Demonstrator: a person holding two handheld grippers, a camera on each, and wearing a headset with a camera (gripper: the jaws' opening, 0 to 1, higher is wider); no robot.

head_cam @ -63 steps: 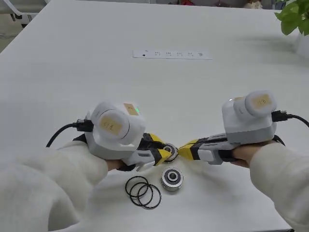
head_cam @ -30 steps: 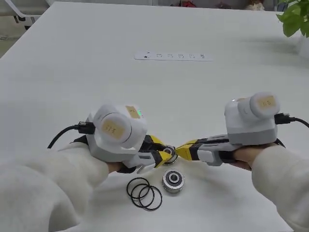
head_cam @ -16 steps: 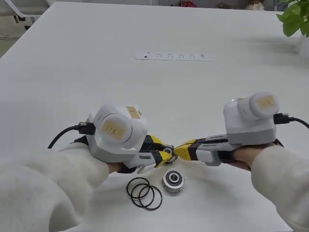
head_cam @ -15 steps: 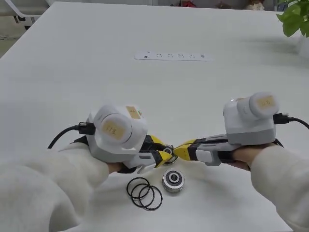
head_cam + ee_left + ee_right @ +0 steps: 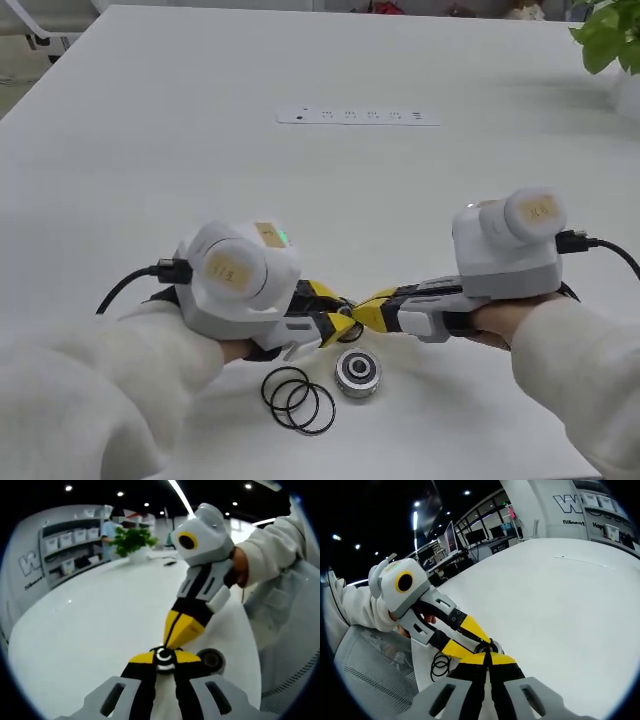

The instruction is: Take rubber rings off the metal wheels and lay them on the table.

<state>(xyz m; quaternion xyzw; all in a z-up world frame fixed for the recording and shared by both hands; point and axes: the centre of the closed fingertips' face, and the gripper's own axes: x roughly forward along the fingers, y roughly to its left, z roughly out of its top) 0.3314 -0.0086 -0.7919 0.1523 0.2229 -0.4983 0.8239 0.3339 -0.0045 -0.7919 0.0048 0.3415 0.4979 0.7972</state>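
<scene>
With the left gripper (image 5: 336, 322) we are pinching a small silver metal wheel (image 5: 346, 318) low over the white table (image 5: 300, 200). We are pressing the right gripper (image 5: 366, 312), its jaws squeezed together, against that wheel's rim. Whether a ring is caught between them, we cannot tell. Nearer us, three black rubber rings (image 5: 297, 397) are lying overlapped on the table, a second metal wheel (image 5: 357, 369) sitting just right of them.

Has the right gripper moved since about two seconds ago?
Yes, slightly. Against the loose wheel, the right gripper has shifted leftward in the head view, closer to the left gripper.
</scene>
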